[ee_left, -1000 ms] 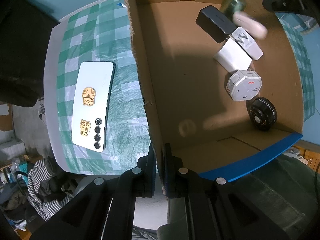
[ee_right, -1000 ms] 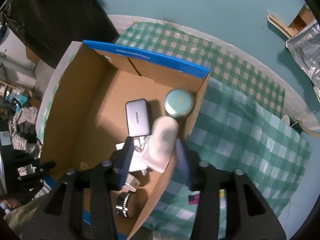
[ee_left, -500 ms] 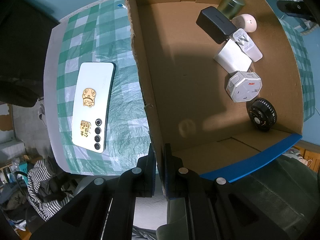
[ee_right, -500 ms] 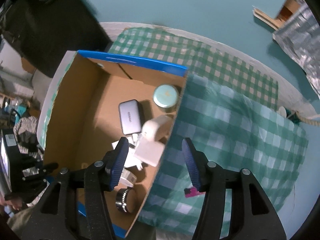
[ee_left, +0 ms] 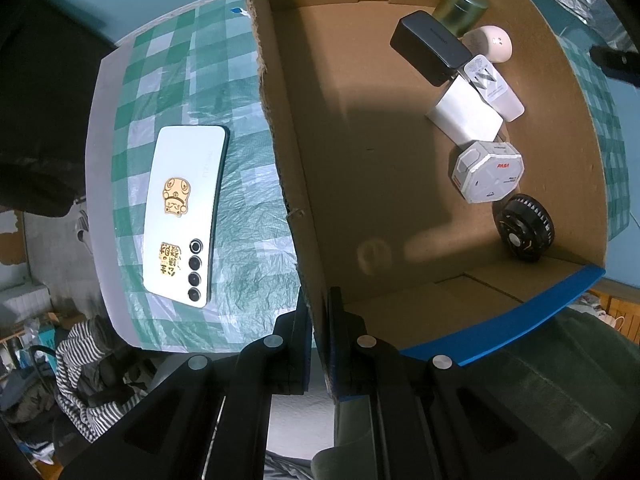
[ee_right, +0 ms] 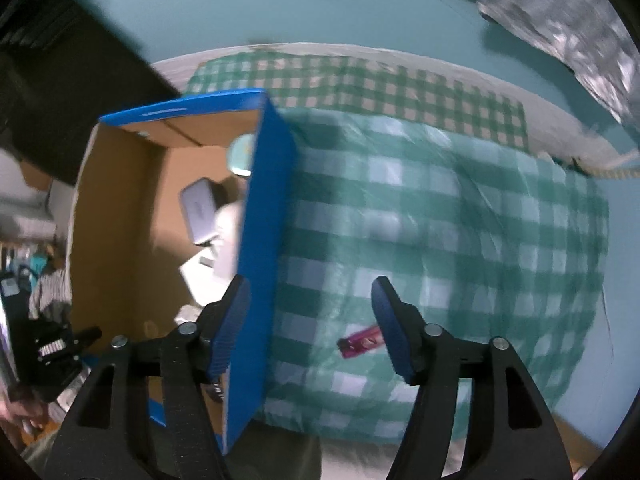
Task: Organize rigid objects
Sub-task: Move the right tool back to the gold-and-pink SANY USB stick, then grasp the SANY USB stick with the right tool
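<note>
My left gripper (ee_left: 318, 312) is shut on the near wall of the cardboard box (ee_left: 288, 184). Inside the box lie a white rounded object (ee_left: 491, 42), a black case (ee_left: 430, 46), a green tin (ee_left: 460, 2), white chargers (ee_left: 466, 114), an octagonal white box (ee_left: 488, 170) and a black round part (ee_left: 524, 226). A white phone (ee_left: 186, 214) lies on the checked cloth left of the box. My right gripper (ee_right: 312, 312) is open and empty, above the blue box wall (ee_right: 260, 240) and the cloth. A small pink object (ee_right: 360, 342) lies on the cloth by the right finger.
The green checked cloth (ee_right: 460, 220) covers the table right of the box. The table edge (ee_left: 96, 168) runs left of the phone, with clothes on the floor below. A silver foil bag (ee_right: 560, 20) is at the far right.
My right gripper let the white rounded object drop into the box, opened, and moved right over the box wall toward the cloth. The left gripper has not moved.
</note>
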